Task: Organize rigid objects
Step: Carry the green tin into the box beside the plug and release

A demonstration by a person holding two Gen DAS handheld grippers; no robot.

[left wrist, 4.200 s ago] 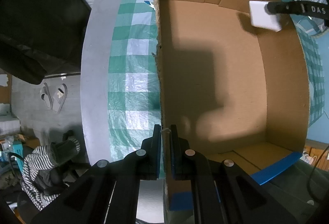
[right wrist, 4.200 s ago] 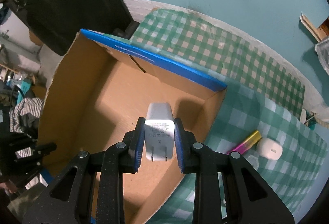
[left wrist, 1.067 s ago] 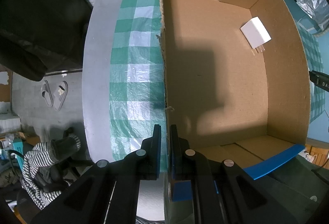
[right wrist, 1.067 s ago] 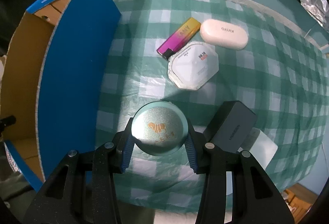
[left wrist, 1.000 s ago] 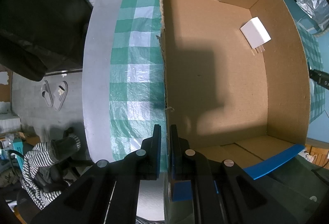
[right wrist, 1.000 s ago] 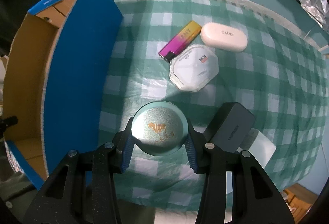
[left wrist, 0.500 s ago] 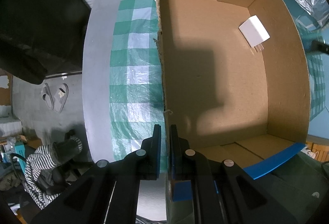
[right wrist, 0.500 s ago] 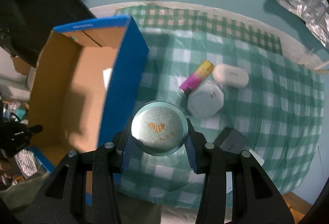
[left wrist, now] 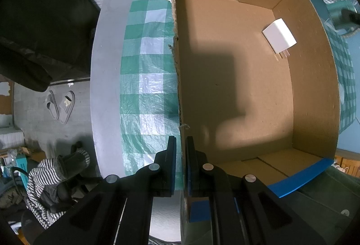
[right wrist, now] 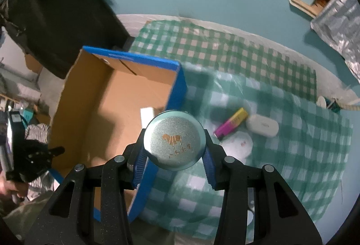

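The right gripper (right wrist: 174, 153) grasps a round teal tin (right wrist: 175, 140) above the blue right wall of the cardboard box (right wrist: 108, 114). The left gripper (left wrist: 180, 162) is clenched on the box's left wall. A white charger (left wrist: 279, 36) lies by the box's far right corner. A lighter (right wrist: 230, 123) and white case (right wrist: 262, 125) rest on the checked tablecloth (right wrist: 292, 143).

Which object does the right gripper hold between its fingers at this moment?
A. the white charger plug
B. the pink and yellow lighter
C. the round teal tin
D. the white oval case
C: the right gripper is shut on the round teal tin, while the white charger plug lies inside the cardboard box.
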